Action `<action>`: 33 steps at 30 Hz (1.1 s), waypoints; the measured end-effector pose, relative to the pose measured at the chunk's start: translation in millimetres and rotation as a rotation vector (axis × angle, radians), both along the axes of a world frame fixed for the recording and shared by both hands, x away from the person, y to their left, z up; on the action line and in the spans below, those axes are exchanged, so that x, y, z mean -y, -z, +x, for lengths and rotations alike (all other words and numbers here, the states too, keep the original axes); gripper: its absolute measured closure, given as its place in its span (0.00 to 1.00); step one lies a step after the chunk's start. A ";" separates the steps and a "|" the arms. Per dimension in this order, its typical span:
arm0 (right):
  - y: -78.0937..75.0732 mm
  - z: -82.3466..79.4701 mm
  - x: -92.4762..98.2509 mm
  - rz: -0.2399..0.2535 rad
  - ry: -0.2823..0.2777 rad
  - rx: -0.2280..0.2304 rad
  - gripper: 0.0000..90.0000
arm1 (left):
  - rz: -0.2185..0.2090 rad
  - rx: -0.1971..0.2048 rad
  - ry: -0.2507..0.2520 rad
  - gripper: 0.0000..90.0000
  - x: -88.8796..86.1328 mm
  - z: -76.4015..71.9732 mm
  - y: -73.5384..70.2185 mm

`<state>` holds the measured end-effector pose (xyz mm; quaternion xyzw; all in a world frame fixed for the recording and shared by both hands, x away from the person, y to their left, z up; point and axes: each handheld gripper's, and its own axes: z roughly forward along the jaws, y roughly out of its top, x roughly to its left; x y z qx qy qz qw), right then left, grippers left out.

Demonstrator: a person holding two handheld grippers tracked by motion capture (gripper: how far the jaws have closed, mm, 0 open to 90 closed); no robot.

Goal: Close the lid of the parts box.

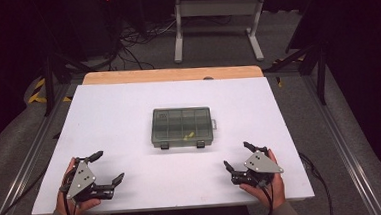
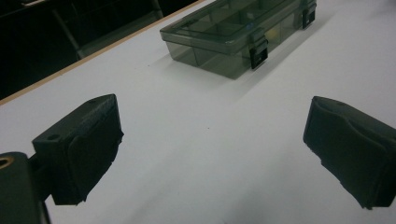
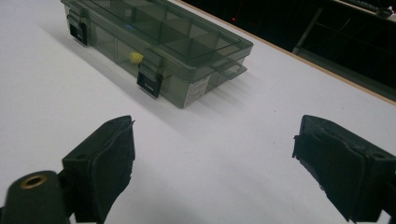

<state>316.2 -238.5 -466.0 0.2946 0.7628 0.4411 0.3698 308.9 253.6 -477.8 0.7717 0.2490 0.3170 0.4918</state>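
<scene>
One white board (image 1: 129, 121) covers the table, with a strip of bare wood (image 1: 171, 74) showing along its far edge. Beyond that edge the room is dark: grey carpet, a tangle of cables (image 1: 134, 41) and the white legs of a stand (image 1: 218, 20). Metal rails (image 1: 35, 147) run along both sides of the board.

At the middle of the board sits a smoky translucent compartment box (image 1: 182, 126), lid down, its two dark latches (image 1: 200, 143) facing the person. Something small and yellow (image 3: 136, 57) lies in a compartment near the latch side. White surface lies bare all round the box, so each side of it is free, and a broad bare band separates it from the near edge.

Near-left of the box, well apart from it, the left gripper (image 1: 108, 167) rests at the near edge with its jaws spread wide, nothing between them. Near-right of the box, equally far off, the right gripper (image 1: 237, 155) also stands wide apart and holds nothing. Both gripper views show bare white board between the black pads (image 2: 93, 149), with the box ahead.
</scene>
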 end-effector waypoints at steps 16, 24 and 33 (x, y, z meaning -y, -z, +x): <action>-4.4 -5.5 -3.2 -0.005 -0.007 0.017 0.14 | -0.016 -0.004 0.017 0.06 -1.1 0.5 -0.1; -3.9 -6.0 -7.0 -0.020 -0.016 0.018 0.14 | -0.011 -0.010 0.022 0.06 -0.7 1.2 -0.1; -6.1 -7.4 -6.1 -0.016 -0.014 0.029 0.14 | -0.011 -0.011 0.022 0.06 -0.2 1.2 0.0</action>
